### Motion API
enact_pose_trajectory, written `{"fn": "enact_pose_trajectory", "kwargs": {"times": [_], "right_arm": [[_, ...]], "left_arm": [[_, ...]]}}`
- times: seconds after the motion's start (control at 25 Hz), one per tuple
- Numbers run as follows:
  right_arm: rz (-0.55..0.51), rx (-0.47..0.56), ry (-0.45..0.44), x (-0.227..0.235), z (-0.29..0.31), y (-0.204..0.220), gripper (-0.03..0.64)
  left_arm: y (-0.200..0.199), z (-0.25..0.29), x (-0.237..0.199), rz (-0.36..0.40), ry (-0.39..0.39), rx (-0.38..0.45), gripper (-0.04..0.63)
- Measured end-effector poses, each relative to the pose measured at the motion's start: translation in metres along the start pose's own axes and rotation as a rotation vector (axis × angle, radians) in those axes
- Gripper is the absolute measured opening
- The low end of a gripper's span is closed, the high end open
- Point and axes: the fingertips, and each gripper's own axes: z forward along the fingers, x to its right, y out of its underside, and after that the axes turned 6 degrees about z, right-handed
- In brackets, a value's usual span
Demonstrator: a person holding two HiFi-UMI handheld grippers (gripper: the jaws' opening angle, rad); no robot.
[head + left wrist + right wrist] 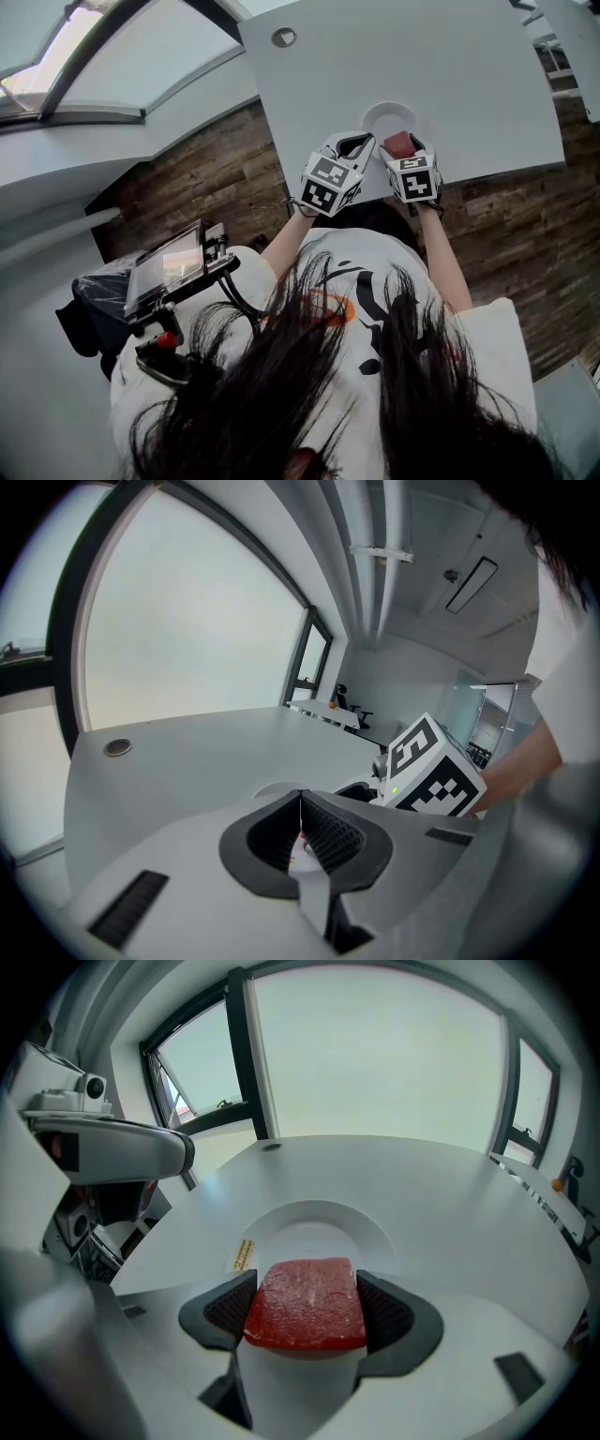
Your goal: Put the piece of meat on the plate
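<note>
I take the white table [450,84] as my landmark. A round cable grommet [283,37] sits in its top near the far left corner. A floor of dark, weathered wood planks [206,178] runs around the table on its near side. To the table's left, a pale curved ledge [112,141] sweeps below a dark-framed window [56,56]. Beyond the table's far edge I see tall black-framed panes [375,1054] letting in flat, pale daylight. Above the table, white pipes [375,555] run along the ceiling beside a long light fixture [472,583]. Past the table's far end stands another desk [319,708] with dark chairs [343,700].
</note>
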Motion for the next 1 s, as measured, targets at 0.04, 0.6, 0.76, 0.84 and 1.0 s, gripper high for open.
{"fn": "enact_pose_trajectory", "kwargs": {"times": [0.04,0.6,0.76,0.84,1.0], "right_arm": [[0.003,0.001,0.002,0.0,0.0,0.0,0.314],[0.042,0.0,0.032,0.007,-0.001,-0.001,0.314],[0.029,0.008,0.062,0.011,-0.001,-0.005,0.316],[0.027,0.014,0.065,0.011,0.0,-0.007,0.316],[0.034,0.014,0.076,0.012,-0.002,-0.01,0.316]], "left_arm": [[0.0,0.0,0.0,0.0,0.0,0.001,0.006],[0.001,-0.001,-0.005,-0.002,-0.004,-0.002,0.006],[0.001,-0.001,-0.003,0.002,0.0,-0.002,0.006],[0.001,-0.001,-0.003,0.005,0.002,-0.001,0.006],[0.001,-0.001,-0.003,0.009,0.005,-0.001,0.006]]}}
